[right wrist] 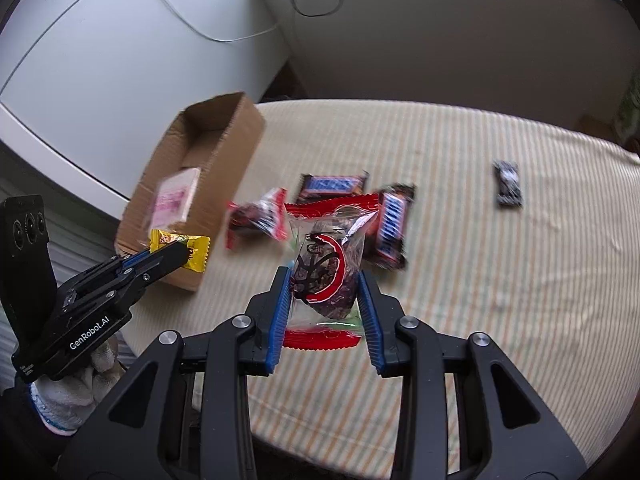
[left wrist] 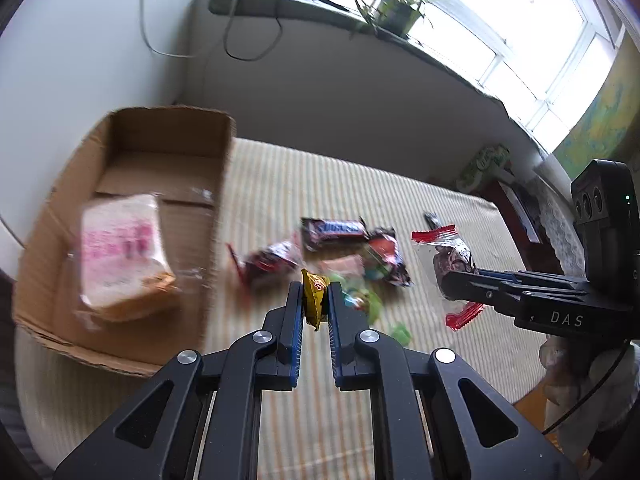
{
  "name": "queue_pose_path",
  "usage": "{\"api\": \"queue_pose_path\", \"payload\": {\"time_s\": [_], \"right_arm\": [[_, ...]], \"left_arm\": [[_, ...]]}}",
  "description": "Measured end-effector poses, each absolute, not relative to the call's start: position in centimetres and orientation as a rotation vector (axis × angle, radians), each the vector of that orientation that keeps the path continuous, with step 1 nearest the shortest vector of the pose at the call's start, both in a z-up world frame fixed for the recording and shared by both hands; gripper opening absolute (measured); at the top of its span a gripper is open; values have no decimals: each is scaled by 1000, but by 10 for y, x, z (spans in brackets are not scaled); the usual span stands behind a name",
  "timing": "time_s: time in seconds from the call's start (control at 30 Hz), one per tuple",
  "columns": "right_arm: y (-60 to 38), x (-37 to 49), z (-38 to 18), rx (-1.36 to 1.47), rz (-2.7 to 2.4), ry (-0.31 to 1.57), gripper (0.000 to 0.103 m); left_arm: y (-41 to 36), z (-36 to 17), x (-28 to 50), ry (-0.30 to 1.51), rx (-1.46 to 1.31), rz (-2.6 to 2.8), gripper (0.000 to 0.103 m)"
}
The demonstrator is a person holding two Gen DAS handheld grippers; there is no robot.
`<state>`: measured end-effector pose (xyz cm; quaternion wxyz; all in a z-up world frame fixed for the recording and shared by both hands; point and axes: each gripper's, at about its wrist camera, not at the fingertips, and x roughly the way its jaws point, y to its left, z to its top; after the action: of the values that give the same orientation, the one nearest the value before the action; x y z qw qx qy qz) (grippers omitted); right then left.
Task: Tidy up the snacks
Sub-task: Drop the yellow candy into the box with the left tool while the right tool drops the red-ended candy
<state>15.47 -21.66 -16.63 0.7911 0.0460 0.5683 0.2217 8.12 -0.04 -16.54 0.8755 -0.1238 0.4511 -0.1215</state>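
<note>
The cardboard box (left wrist: pixel 120 216) sits at one edge of the striped tablecloth (right wrist: pixel 500 280), open at the top, with a white bread-like packet printed in pink (left wrist: pixel 124 256) lying inside (its lettering is too blurred to read). Just beside the box, out on the cloth, lies a heap of snacks: two brown Snickers bars (right wrist: pixel 334 185) with the name legible on the wrappers, and a red and dark packet (right wrist: pixel 256 218) nearest the box. Well apart from the box, a small dark wrapped sweet (right wrist: pixel 508 188) lies alone. The left gripper (left wrist: pixel 316 300) is pinched tight on a yellow foil sweet (right wrist: pixel 180 246), held in the air just in front of the box's near corner; its side reads "GenRobot.AI", and a white-gloved hand (right wrist: pixel 76 384) carries it, pointing steeply down. The right gripper (right wrist: pixel 324 304), marked "DAS", clamps a clear packet with red crimped ends (right wrist: pixel 324 264) holding a dark cake, raised over the heap.
</note>
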Motion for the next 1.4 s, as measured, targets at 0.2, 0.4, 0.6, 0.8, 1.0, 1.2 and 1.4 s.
{"api": "queue_pose_path", "payload": {"time_s": [0.2,0.4,0.6,0.8,1.0,1.2,1.4], "right_arm": [[-186,164,-155,73,537,1211,35],[-153,174,-146,31,592,1198,35],[-118,186,-139,-12,641,1186,35],[-88,199,-143,-42,668,1189,35],[-63,207,-149,-67,686,1194,35],[-38,214,-157,-102,703,1202,35],[-18,220,-166,-121,720,1217,36]], "left_arm": [[27,-159,77,912,-271,-188,10],[61,-156,71,890,-294,-117,10],[94,-156,68,877,-318,-32,10],[125,-160,66,877,-334,41,10],[143,-166,64,889,-332,81,10],[152,-174,68,911,-340,99,10],[156,-174,74,930,-350,87,11]]}}
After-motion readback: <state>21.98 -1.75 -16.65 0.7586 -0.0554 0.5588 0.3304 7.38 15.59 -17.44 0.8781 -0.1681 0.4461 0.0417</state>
